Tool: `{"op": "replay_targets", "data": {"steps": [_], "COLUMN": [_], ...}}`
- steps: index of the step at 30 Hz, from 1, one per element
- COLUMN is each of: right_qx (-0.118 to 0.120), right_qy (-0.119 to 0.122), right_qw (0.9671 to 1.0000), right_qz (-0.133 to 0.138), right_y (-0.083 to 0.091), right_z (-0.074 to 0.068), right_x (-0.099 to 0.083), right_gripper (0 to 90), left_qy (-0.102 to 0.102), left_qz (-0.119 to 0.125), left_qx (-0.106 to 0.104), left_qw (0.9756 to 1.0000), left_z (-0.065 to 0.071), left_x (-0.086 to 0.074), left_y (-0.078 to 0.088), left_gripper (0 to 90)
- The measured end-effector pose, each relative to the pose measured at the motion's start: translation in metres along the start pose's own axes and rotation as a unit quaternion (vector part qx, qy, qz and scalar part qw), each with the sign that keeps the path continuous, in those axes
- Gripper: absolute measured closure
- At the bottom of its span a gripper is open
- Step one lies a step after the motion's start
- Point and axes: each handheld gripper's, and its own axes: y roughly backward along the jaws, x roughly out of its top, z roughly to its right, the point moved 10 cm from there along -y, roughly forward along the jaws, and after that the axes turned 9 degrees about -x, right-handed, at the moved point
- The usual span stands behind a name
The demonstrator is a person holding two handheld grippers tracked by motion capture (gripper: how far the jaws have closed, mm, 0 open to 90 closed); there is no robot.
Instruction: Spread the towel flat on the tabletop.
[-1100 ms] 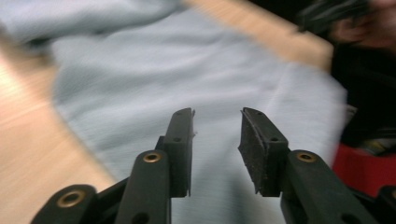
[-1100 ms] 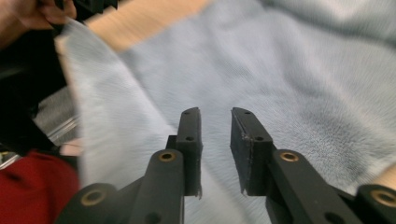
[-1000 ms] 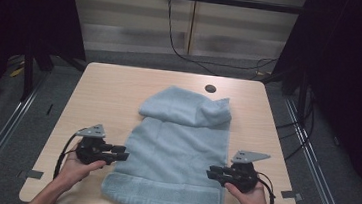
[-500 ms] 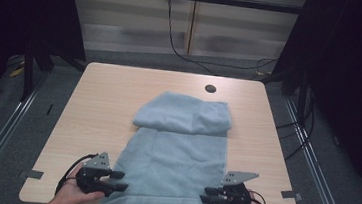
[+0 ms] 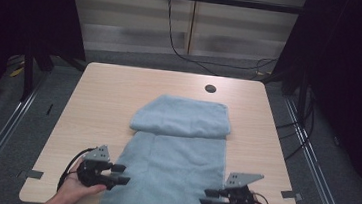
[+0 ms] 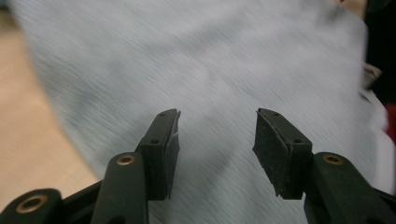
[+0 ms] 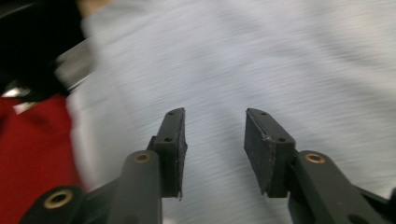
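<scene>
The light wooden rectangular tabletop (image 5: 99, 99) carries a pale blue terry towel (image 5: 176, 157), now pulled toward the person so that its near end hangs over the tabletop's near edge, while its far end lies folded back in a thick band across the tabletop's middle. A second ago the towel sat farther from that edge, bunched at the far end; the pull has flattened it, so the fold looks ready for its next step. The left gripper (image 5: 121, 174), at the towel's left edge, and the right gripper (image 5: 208, 197), at its right edge, have both just been opening: jaws stand half apart over the cloth, gripping nothing.
</scene>
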Motion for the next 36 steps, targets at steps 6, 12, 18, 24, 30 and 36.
{"op": "replay_targets", "data": {"steps": [6, 12, 18, 24, 30, 36], "right_qx": [-0.057, -0.108, -0.144, -0.105, -0.063, -0.045], "right_qy": [-0.035, -0.038, 0.001, 0.004, 0.012, 0.018], "right_qw": [0.9976, 0.9933, 0.9896, 0.9944, 0.9978, 0.9987], "right_qz": [0.02, 0.015, -0.005, -0.007, -0.017, -0.012], "right_y": [-0.023, -0.053, -0.062, -0.049, -0.03, -0.009], "right_z": [0.063, 0.096, 0.094, 0.071, 0.027, 0.006], "right_x": [0.035, 0.052, 0.043, 0.025, -0.001, -0.012], "right_gripper": [54.6, 46.0, 63.5, 82.8, 83.4, 73.9], "left_qy": [0.037, 0.054, 0.003, -0.011, -0.007, 0.006], "left_qz": [0.01, 0.016, -0.017, -0.031, -0.034, 0.026], "left_qx": [0.052, 0.084, 0.062, 0.004, -0.054, -0.053], "left_qw": [0.9979, 0.9949, 0.9979, 0.9995, 0.9979, 0.9982], "left_z": [-0.053, -0.08, -0.055, -0.008, 0.035, 0.032], "left_x": [0.027, 0.029, 0.021, -0.001, -0.027, -0.011], "left_y": [-0.013, -0.024, -0.028, -0.019, -0.005, 0.019], "left_gripper": [51.0, 46.2, 81.3, 83.1, 80.3, 63.0]}}
